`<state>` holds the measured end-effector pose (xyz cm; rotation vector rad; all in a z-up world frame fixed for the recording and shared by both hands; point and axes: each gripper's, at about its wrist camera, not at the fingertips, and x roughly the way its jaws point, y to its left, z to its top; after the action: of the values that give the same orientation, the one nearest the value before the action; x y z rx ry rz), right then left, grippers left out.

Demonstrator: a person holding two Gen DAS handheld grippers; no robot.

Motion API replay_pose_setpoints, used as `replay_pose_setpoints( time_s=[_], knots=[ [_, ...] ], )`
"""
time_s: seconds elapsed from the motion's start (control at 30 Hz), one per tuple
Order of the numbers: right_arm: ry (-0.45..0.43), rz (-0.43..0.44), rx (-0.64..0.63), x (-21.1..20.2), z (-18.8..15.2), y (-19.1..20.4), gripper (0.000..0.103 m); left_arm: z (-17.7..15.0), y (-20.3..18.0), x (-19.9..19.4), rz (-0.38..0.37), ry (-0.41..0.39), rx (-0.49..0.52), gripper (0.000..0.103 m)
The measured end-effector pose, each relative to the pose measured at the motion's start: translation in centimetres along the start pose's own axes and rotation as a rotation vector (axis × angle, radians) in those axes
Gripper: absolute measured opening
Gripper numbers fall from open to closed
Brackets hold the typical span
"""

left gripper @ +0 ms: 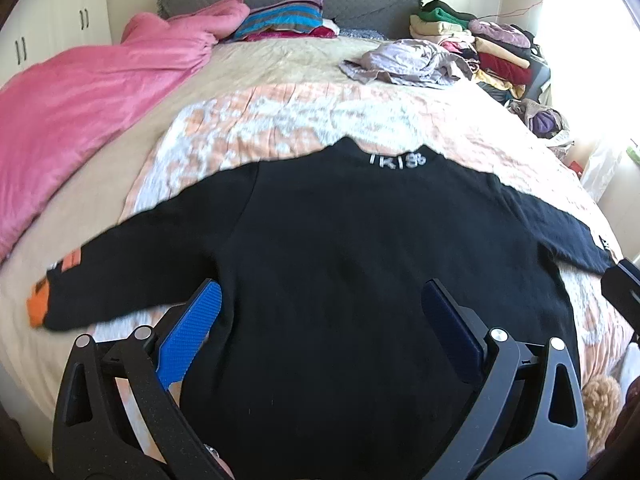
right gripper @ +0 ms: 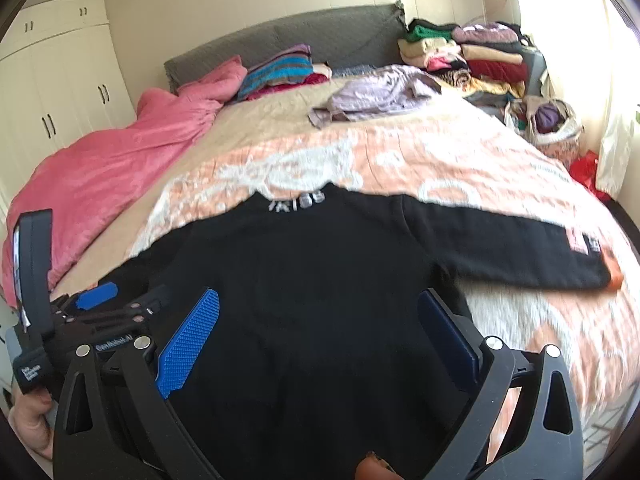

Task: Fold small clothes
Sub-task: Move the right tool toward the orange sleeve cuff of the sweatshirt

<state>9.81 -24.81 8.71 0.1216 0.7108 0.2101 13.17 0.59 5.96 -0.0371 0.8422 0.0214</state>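
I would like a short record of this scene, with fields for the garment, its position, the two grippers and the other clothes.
garment: black sweater with orange cuffs
position: spread flat on the bed, sleeves out to both sides, collar away from the cameras
left gripper: open, above the lower left part of the sweater
right gripper: open, above the lower right part
other clothes: crumpled lilac garment; folded stacks at the far right
bedding: pink blanket on the left

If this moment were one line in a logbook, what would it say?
stage: fold not begun | black sweater: spread flat on bed, sleeves out | left gripper: open | right gripper: open
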Motion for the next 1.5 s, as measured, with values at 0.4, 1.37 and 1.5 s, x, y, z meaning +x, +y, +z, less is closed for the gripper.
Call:
replay_pose_setpoints(
  time_s=[0.4, 1.37, 1.5],
  knots=[
    [-0.048, -0.017, -0.035, 2.2, 4.8, -0.3, 0.099, 4.4, -1.3, 1.8, -0.019, -0.014, 0.018, 0.094],
    [-0.038, -0.373, 0.351, 6.6, 4.3, -19.3, 0.099, 5.1, -8.2, 11.0, -0.181, 0.085, 0.159, 0.094],
    [-0.024, -0.414, 0.457, 6.9, 3.0, -22.6, 0.099, 4.7, -8.7, 11.9, -0.193, 0.102, 0.152, 0.094]
  ],
)
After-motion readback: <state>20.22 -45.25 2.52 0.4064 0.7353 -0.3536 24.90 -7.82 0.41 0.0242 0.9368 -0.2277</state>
